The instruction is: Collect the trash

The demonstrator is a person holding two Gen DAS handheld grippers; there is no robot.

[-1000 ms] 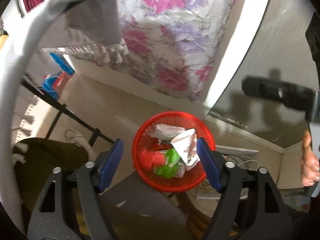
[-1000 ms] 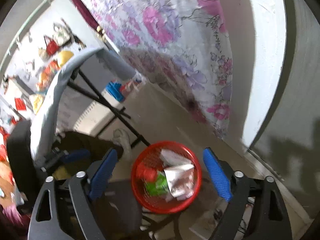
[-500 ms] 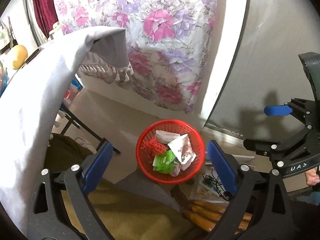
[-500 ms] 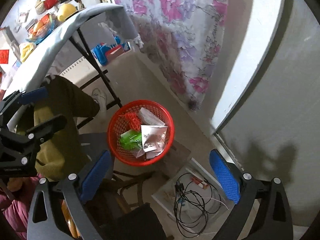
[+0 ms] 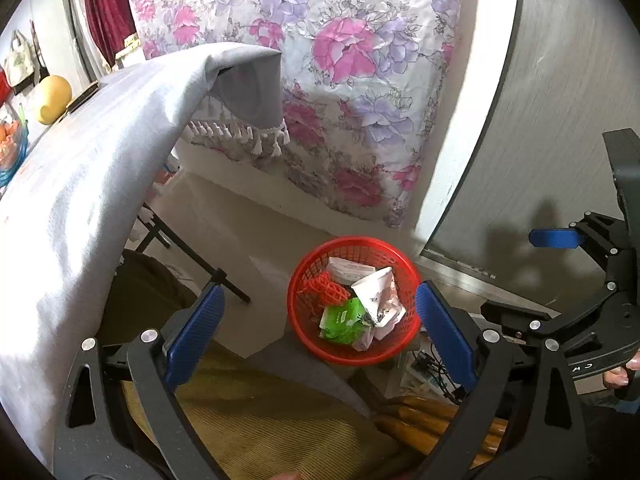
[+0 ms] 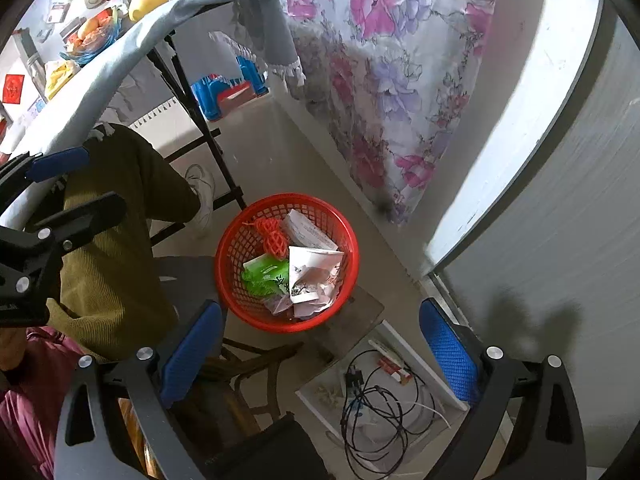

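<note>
Both claws widened, empty, above red basket (image 5: pixel 353 300).

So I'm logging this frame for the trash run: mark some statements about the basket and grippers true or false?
1. The red basket is empty. False: it holds papers, a green packet and orange netting.
2. Both grippers are open. True: left gripper and right gripper hold nothing; both have just been opening.
3. The basket stands on the table. False: it sits lower, beside it.
4. Cables lie near the basket. True.
</note>
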